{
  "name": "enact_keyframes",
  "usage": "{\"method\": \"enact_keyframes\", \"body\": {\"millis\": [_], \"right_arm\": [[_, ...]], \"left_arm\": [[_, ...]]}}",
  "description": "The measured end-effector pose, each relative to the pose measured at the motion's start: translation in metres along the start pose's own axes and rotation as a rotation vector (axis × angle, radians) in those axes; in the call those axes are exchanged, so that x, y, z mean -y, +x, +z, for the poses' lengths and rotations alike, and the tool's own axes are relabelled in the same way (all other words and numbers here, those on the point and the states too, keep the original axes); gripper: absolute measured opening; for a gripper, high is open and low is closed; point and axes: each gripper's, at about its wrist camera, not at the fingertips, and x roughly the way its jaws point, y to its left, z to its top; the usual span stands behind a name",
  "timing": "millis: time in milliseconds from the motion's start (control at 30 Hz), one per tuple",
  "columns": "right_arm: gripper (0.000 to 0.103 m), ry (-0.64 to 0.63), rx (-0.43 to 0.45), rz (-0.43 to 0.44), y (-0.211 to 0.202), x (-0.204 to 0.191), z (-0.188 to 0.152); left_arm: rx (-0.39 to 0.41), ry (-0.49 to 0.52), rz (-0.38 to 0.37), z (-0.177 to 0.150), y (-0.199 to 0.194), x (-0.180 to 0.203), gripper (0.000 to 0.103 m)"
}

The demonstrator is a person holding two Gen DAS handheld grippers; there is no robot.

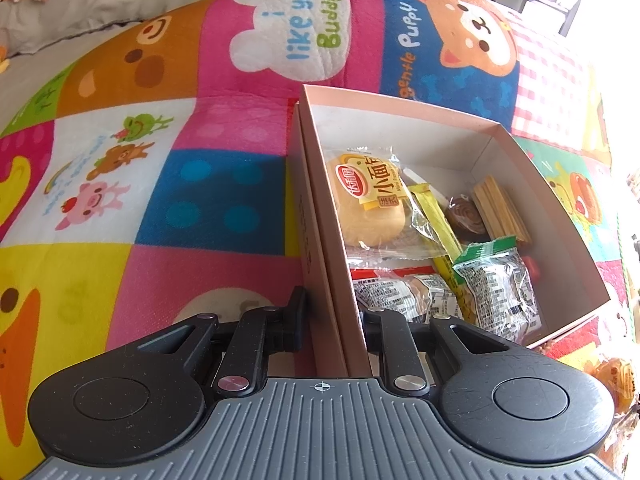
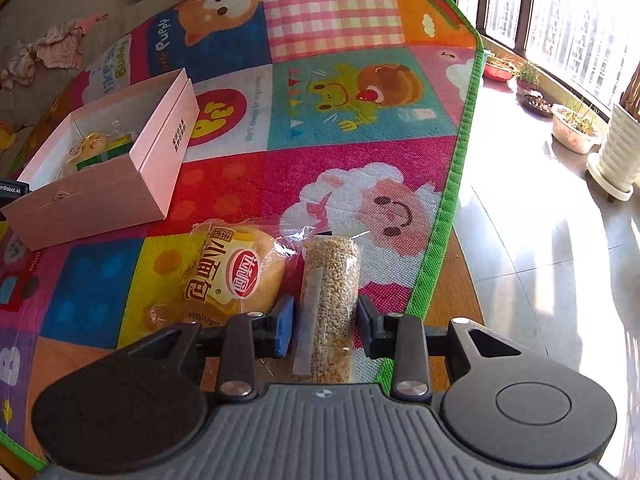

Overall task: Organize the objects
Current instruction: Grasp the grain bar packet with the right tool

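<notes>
One patchwork cartoon mat (image 2: 340, 168) over tile floor, sunlit window side. One pink box (image 1: 560, 216) on it. Bread packets: one inside (image 1: 370, 204), one loose on the mat (image 2: 224, 276). One grain tube (image 2: 328, 304) beside it.

Left gripper (image 1: 334, 316) straddles the box's near wall, seemingly pinching it. Right gripper (image 2: 325, 326) gapes around the tube, pads not touching.

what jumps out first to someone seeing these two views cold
The loud cartoon patchwork play mat fills both views. On it sits an open pink box packed with wrapped snacks, the left gripper astride its near wall, one jaw outside and one inside. In the right wrist view, the right gripper stands open around a clear tube of grains lying on the mat beside a wrapped bun.
</notes>
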Motion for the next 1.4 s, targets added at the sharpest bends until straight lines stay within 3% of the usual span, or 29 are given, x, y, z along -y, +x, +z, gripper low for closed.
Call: {"method": "enact_keyframes", "body": {"millis": [400,500,667,700,767,900,1033,1133,1200,1300,1400], "right_arm": [[0.029,0.007,0.094,-0.033,-0.01,-0.004,-0.021],[0.029,0.044,0.092,-0.003,-0.025,-0.004,-0.032],[0.028,0.047,0.165,0.037,-0.069,-0.007,-0.044],[0.026,0.057,0.184,0.047,-0.078,-0.006,-0.044],[0.01,0.075,0.207,0.077,-0.092,-0.006,-0.041],[0.01,0.04,0.249,0.113,-0.104,-0.02,-0.035],[0.011,0.041,0.247,0.065,-0.098,-0.013,-0.036],[0.017,0.062,0.221,0.027,-0.095,0.005,-0.042],[0.036,0.039,0.191,0.006,-0.092,0.01,-0.049],[0.055,0.016,0.135,0.035,-0.087,0.007,-0.057],[0.056,-0.007,0.085,0.061,-0.075,-0.004,-0.063]], "left_arm": [[-0.012,0.017,0.005,0.002,0.001,0.001,0.02],[-0.019,0.03,0.023,0.003,0.001,0.004,0.019],[-0.008,0.026,0.026,0.002,0.001,0.005,0.019],[-0.008,0.027,0.026,0.002,0.001,0.005,0.019],[-0.005,0.025,0.025,0.002,0.001,0.005,0.019],[-0.003,0.024,0.024,0.001,0.001,0.005,0.019],[-0.005,0.026,0.024,0.001,0.001,0.005,0.019],[-0.003,0.029,0.023,0.001,0.001,0.005,0.019],[-0.001,0.03,0.022,0.001,0.001,0.005,0.019],[0.004,0.029,0.02,0.001,0.001,0.005,0.02],[0.006,0.029,0.019,0.001,0.001,0.005,0.02]]}}
